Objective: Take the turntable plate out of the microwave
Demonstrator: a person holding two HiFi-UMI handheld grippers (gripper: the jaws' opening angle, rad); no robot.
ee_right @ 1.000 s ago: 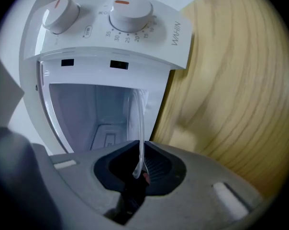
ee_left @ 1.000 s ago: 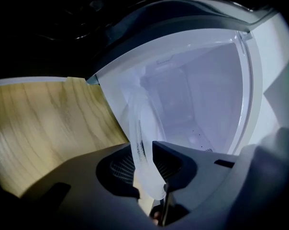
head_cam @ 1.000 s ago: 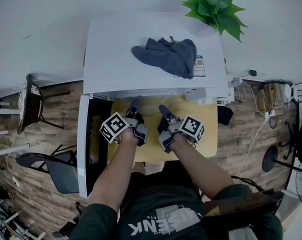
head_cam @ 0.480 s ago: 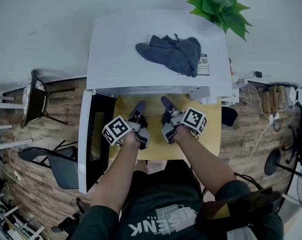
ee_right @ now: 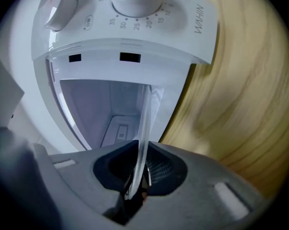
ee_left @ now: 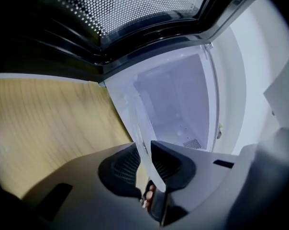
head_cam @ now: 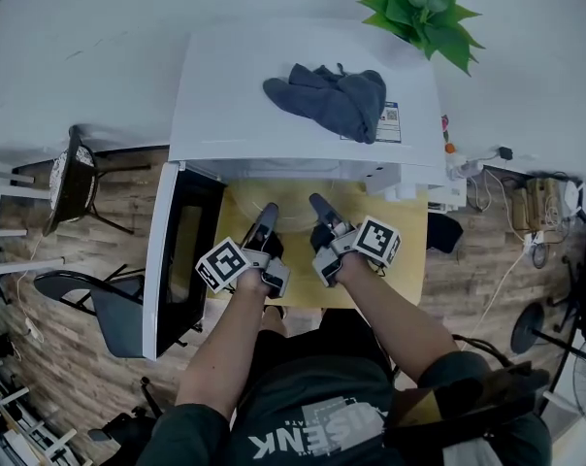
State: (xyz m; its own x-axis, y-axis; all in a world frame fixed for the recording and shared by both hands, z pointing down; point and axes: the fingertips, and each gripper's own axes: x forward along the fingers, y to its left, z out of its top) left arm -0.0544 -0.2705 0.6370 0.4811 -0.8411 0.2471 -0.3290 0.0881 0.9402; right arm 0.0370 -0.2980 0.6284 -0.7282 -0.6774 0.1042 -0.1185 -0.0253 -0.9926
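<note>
Wood-plank flooring (head_cam: 75, 362) surrounds a pale yellow wooden bench (head_cam: 409, 260) carrying a white box-shaped microwave (head_cam: 225, 95). Its dark-windowed door (head_cam: 177, 260) is swung open to the left, a crumpled grey cloth (head_cam: 332, 100) lies on its roof, and a green leafy plant (head_cam: 424, 13) is near its back right corner. At the oven's mouth, the clear round glass turntable plate (ee_right: 145, 121) is gripped by its rim on both sides. The left tongs (ee_left: 147, 152) are narrowed onto one edge. The right tongs (ee_right: 139, 159) are closing on the other, pads against the glass.

Home-like room: microwave (head_cam: 225, 95), potted plant (head_cam: 424, 13) (wood floor (head_cam: 118, 231)).
</note>
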